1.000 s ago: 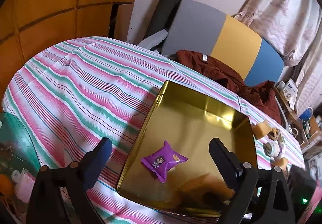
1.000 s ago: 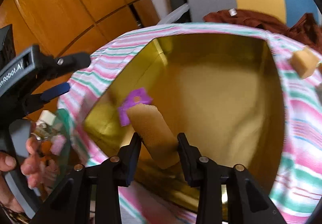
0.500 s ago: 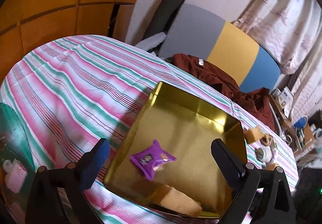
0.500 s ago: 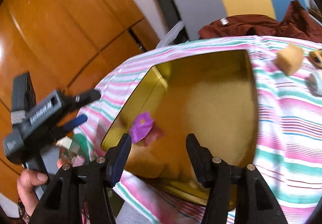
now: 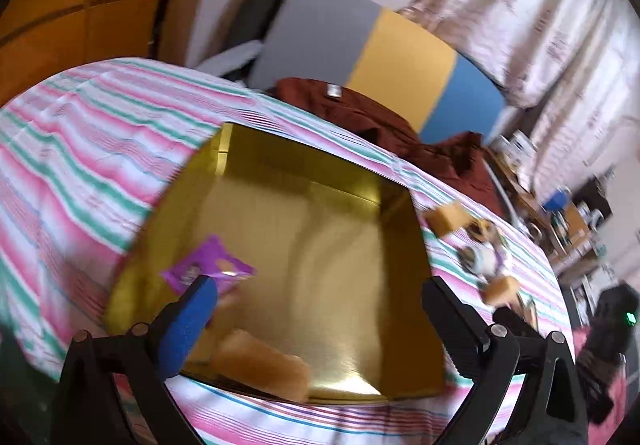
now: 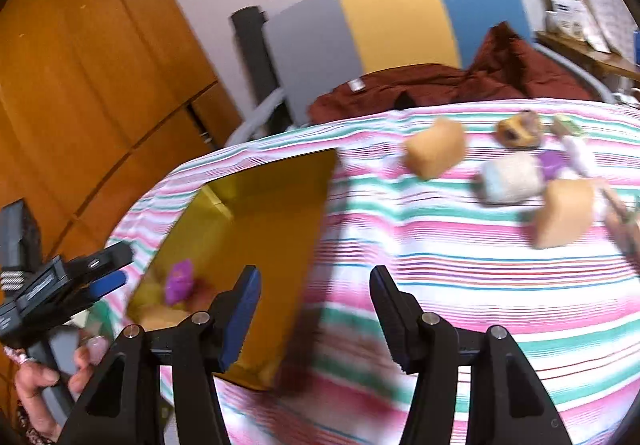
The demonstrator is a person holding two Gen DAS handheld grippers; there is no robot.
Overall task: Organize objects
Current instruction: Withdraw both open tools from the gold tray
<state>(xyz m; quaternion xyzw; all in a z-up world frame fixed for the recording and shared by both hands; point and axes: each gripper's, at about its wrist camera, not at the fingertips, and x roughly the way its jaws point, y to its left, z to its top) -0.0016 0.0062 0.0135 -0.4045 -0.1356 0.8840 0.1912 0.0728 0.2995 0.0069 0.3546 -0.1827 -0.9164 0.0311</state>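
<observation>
A gold tray (image 5: 320, 181) (image 6: 276, 185) sits on the striped tablecloth. In it lie a purple snack packet (image 5: 208, 267) (image 6: 180, 279) and a tan bread roll (image 5: 260, 371) at its near edge. My left gripper (image 5: 320, 309) is open and empty over the tray's near side; it also shows in the right wrist view (image 6: 108, 269). My right gripper (image 6: 316, 301) is open and empty above the cloth beside the tray's right edge. Several loose snacks lie further right: tan buns (image 6: 434, 153) (image 6: 564, 217) (image 5: 448, 219), a white wrapped roll (image 6: 510, 177) and a brown pastry (image 6: 518, 129).
A dark red cloth (image 5: 360, 113) lies at the table's far edge before a grey, yellow and blue panel (image 5: 400, 45). Wooden doors (image 6: 80, 85) stand at the left. A cluttered shelf (image 5: 568, 213) is at the far right.
My right gripper opened and let go of the bread roll, which now lies in the tray. It then drew back and swung right toward the loose snacks. The left gripper shifted slightly.
</observation>
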